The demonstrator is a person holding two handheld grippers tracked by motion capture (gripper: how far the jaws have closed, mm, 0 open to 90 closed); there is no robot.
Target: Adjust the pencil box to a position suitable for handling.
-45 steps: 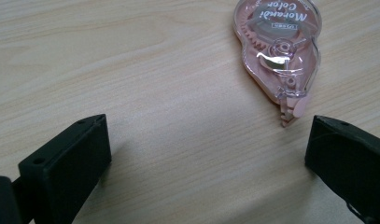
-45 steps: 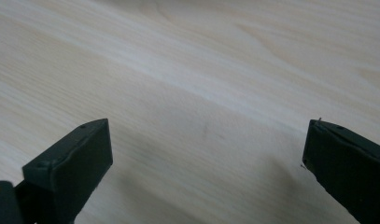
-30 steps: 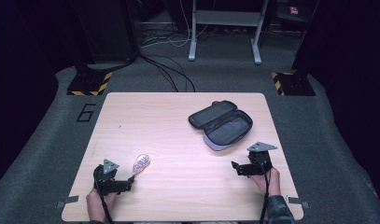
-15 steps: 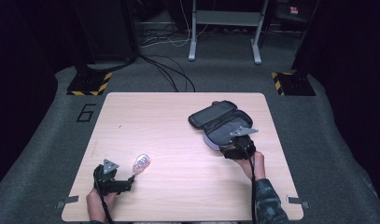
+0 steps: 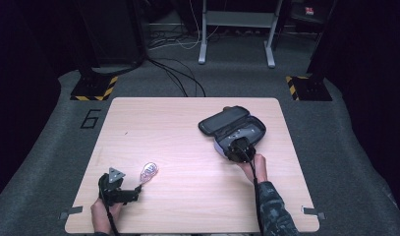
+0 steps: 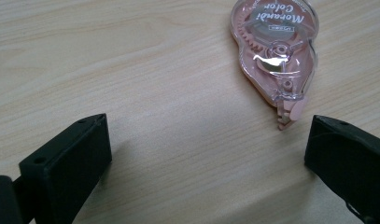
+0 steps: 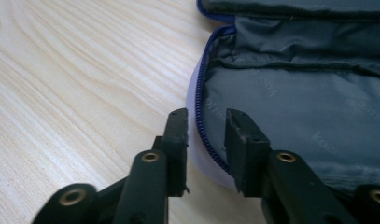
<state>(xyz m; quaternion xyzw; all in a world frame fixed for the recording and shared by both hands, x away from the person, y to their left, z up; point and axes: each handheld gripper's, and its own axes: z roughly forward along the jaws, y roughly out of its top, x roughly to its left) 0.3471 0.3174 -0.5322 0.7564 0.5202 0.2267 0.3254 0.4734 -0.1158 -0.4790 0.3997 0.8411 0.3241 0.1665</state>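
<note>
Right gripper (image 7: 204, 123) closing, apparently, on open pencil case (image 7: 290, 107) rim | left gripper (image 6: 206, 140) gaping before untouched correction tape (image 6: 275, 51) | packing barely beginning.

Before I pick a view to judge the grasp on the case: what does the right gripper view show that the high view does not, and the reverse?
The right gripper view alone shows the jaws straddling the rim of the open pencil case, its blue zipper in the gap, not yet pinched. The high view alone shows the left hand-held gripper near the pink correction tape. Both show the case and the wooden table.
</note>
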